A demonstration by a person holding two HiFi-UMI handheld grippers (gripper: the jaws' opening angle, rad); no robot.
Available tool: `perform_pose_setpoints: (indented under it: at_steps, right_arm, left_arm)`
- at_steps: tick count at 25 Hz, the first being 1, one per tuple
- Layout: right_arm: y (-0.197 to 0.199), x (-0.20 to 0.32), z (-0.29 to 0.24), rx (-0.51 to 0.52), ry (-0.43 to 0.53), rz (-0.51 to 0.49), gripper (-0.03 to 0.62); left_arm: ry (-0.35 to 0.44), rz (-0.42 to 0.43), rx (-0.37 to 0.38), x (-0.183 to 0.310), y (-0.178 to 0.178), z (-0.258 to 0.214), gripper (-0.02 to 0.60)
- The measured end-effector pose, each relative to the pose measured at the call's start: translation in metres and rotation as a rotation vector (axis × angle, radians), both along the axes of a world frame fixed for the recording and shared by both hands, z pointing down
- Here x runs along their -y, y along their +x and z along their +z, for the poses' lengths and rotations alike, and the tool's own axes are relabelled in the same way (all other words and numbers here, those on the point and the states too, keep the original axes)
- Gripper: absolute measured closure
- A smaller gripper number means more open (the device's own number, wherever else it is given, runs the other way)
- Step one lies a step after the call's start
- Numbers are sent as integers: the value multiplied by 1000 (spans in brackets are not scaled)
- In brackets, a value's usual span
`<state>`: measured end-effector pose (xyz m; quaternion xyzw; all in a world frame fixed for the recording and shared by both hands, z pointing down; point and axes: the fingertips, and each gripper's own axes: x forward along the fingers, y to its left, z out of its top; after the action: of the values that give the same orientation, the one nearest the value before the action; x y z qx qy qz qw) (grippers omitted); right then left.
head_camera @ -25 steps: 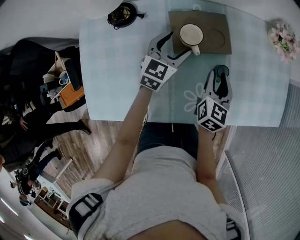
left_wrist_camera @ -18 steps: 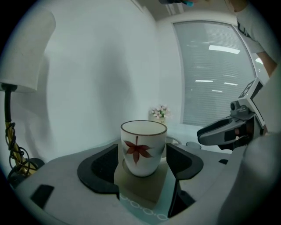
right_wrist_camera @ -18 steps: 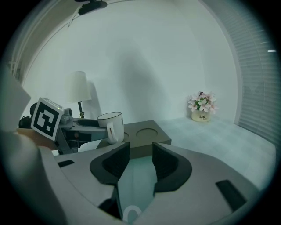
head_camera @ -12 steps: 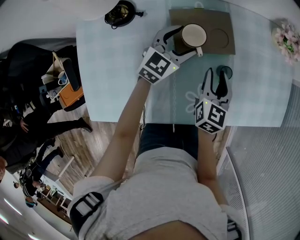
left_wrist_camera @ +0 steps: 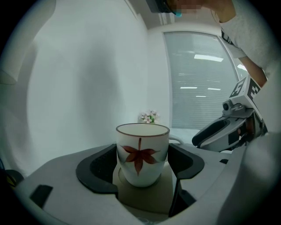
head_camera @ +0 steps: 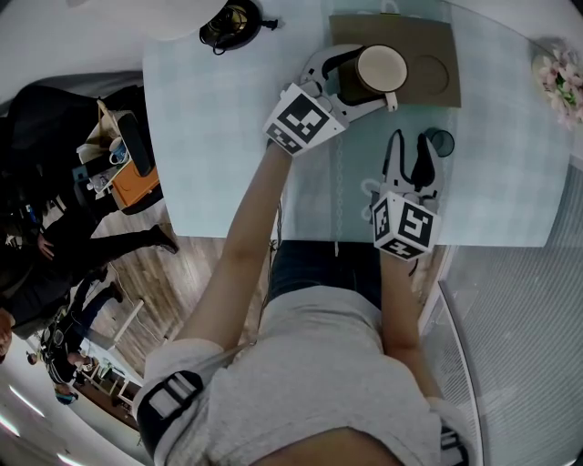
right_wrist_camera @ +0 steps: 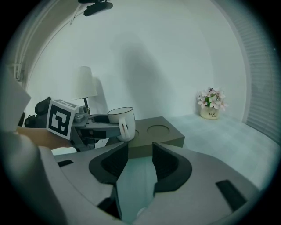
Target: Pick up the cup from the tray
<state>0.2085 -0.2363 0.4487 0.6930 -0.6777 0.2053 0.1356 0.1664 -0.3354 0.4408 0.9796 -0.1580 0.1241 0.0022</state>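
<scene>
Our left gripper (head_camera: 363, 77) reaches to the far edge of the table, its jaws spread wide and just now opening further. They flank the white ceramic cup with a red leaf painted on it (left_wrist_camera: 142, 154), the pads close beside its walls but, as far as we can judge, not yet squeezing. Our right gripper (head_camera: 411, 144) hangs low over the table's near right part. Its jaws have also just been opening, and nothing but cloth lies between them. The cup stands upright at the left end of the flat brown tray with round recesses (head_camera: 414, 36), its handle turned toward the table's near edge. It looks empty, so we expect it to be fairly light, rigid, smooth-glazed and breakable. We would clamp it across the body below the rim, clear of the handle, firmly enough not to slip, and lift it straight up. The table (head_camera: 228, 136) wears a pale blue checked cloth. A small pot of pink flowers (head_camera: 560, 77) sits near its far right corner, and a black rounded object (head_camera: 232, 23) sits at the far edge. To the left we see wooden flooring with people, and to the right slatted blinds.
</scene>
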Motion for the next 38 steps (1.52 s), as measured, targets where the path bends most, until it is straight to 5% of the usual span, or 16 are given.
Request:
perform_pose_setpoints:
  at_steps: [24, 31, 38]
  right_arm:
    - [-12, 12, 0, 10, 14, -42, 443]
    - [-25, 30, -6, 77, 64, -210, 444]
    - [-34, 22, -16, 130, 127, -345, 445]
  left_arm:
    - [2, -130, -68, -7, -18, -19, 241]
    - [-39, -183, -125, -7, -31, -22, 249]
    - [-1, -149, -79, -15, -35, -21, 249]
